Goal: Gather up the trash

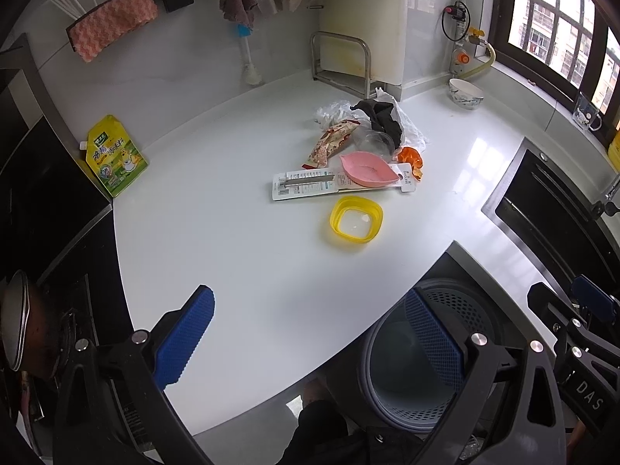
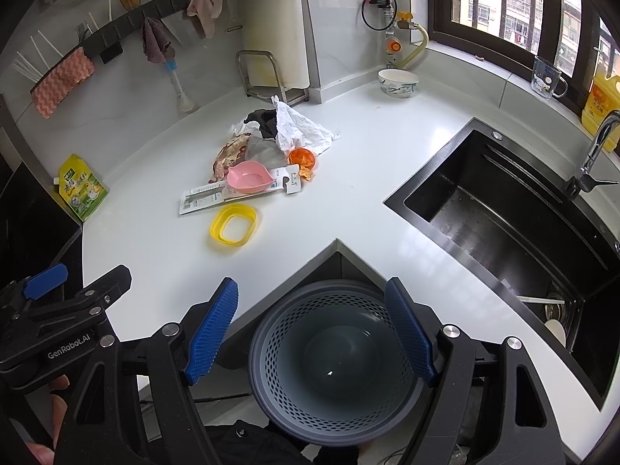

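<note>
Both tongs, left [image 1: 310,333] and right [image 2: 310,329], hover spread apart over the grey basket [image 2: 333,418] (empty), well short of the trash pile [image 1: 364,143] mid-counter [image 1: 232,255]; only the right view shows the sink [image 2: 503,224].

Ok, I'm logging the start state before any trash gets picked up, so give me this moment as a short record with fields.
surface: white countertop
bin: grey perforated wastebasket, below the counter's inner corner, looks empty
trash pile: crumpled white plastic bag, black rag, snack wrapper, orange peel, clear plastic cup
nearby: pink leaf-shaped dish on a packaging card; yellow container apart, in front
left gripper: open, holding nothing
right gripper: open, above the wastebasket
progress: nothing collected yet
</note>
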`<move>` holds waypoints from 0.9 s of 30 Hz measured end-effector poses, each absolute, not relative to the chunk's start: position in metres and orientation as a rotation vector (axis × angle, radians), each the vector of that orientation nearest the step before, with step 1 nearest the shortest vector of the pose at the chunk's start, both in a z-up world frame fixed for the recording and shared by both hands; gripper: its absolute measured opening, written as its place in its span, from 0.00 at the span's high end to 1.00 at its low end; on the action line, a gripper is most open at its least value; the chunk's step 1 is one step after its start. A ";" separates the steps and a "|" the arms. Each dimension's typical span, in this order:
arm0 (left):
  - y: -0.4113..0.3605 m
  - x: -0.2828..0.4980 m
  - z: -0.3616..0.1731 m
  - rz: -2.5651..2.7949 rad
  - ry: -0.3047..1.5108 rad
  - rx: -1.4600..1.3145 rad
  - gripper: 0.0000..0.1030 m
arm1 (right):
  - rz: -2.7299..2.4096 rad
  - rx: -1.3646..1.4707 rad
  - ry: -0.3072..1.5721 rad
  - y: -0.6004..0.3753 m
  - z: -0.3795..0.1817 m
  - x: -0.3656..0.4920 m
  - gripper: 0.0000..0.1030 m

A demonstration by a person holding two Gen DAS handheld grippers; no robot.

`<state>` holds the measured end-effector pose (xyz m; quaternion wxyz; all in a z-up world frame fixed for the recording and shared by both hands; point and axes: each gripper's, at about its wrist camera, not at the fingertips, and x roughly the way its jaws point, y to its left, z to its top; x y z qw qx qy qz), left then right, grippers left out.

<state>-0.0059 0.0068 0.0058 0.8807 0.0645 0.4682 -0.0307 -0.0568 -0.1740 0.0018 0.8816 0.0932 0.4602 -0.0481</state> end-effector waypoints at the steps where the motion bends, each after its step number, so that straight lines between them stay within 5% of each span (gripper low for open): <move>1: 0.007 -0.006 0.006 -0.064 0.975 0.135 0.06 | -0.102 0.194 0.959 -0.174 0.002 -0.057 0.27; 27: 0.003 -0.008 0.003 -0.068 0.975 0.143 0.06 | -0.105 0.196 0.955 -0.178 0.000 -0.057 0.27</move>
